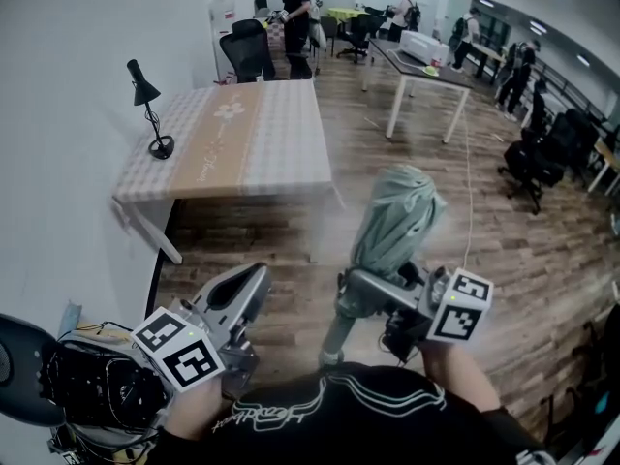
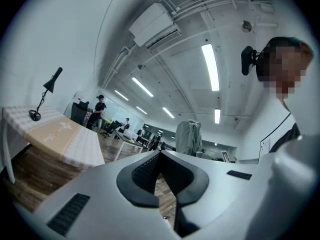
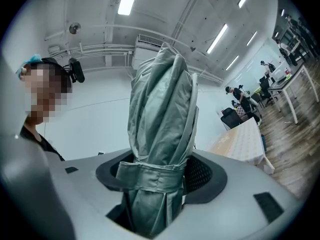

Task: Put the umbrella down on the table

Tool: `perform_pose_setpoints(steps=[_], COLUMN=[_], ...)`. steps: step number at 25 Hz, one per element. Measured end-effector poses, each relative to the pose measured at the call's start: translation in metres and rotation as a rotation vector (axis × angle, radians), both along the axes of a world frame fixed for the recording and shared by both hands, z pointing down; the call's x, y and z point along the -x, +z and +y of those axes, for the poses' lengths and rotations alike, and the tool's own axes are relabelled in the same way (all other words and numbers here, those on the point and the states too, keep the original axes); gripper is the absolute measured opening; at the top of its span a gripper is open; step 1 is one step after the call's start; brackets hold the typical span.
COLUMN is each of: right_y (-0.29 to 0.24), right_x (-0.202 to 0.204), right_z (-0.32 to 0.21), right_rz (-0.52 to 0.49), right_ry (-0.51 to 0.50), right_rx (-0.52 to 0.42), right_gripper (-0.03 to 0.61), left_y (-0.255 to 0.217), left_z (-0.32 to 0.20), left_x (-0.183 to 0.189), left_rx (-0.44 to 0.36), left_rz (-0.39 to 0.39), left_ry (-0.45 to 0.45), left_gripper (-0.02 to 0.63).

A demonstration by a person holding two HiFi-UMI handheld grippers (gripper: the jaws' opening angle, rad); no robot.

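Head view, steeply down: saw both grippers held out in front of a black shirt (image 1: 320, 415), above a wooden floor (image 1: 523, 260). Found the right gripper (image 1: 356, 294) clamped on the umbrella (image 1: 397, 223), a folded grey-green one. Gripped it low on the bundle, canopy end tilted up and away, slim handle end poking out beneath the jaws. Carried it in the air, touching neither floor nor table. Spotted the table (image 1: 262, 153) ahead and to the left, well apart from the umbrella. Draped in a checked cloth with a tan stripe, with a black desk lamp (image 1: 150, 114) at its left edge. Noted the left gripper (image 1: 247, 284) low at the left, aimed roughly toward that table. Made out several people (image 1: 294, 17) standing far off at the back of the room.

Left gripper view: found the left gripper (image 2: 161, 179) with its dark pads (image 2: 145, 171) pressed together at the tips and nothing between them. Beyond them, caught the table (image 2: 60, 136), the desk lamp (image 2: 45, 91) and the umbrella (image 2: 189, 136) standing up at the right.

Right gripper view: met the right gripper (image 3: 160, 176) pinching the umbrella (image 3: 160, 109), ribbed pads (image 3: 202, 176) against the fabric at the wrap strap, bundle rising upright toward the ceiling. Glimpsed the table (image 3: 245, 139) off to the right, apart from it.
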State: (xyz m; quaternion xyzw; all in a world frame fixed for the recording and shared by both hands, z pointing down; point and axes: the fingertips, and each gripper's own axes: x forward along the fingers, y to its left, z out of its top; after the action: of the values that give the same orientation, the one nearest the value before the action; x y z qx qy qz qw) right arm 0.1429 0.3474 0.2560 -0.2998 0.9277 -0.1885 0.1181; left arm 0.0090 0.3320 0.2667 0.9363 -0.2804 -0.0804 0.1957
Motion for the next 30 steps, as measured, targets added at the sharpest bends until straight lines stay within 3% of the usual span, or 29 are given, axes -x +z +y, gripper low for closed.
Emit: perform_pose_setpoints(steps=[15, 21, 30], right_y=[0.006, 0.016, 0.034], right_x=[0.022, 0.015, 0.001], right_z=[-0.054, -0.111, -0.223], right_rz=[-0.011, -0.029, -0.027], right_ry=[-0.083, -0.103, -0.145], right_rx=[0.010, 0.036, 0.091], right_gripper=[0.278, 0.278, 0.278], left_y=[0.011, 0.027, 0.047], left_z=[-0.046, -0.094, -0.200], left_x=[0.025, 0.020, 0.008], left_rx=[0.007, 0.023, 0.091], left_rz=[-0.032, -0.089, -0.097], left_ry=[-0.100, -0.141, -0.205], left_gripper=[-0.002, -0.002, -0.002])
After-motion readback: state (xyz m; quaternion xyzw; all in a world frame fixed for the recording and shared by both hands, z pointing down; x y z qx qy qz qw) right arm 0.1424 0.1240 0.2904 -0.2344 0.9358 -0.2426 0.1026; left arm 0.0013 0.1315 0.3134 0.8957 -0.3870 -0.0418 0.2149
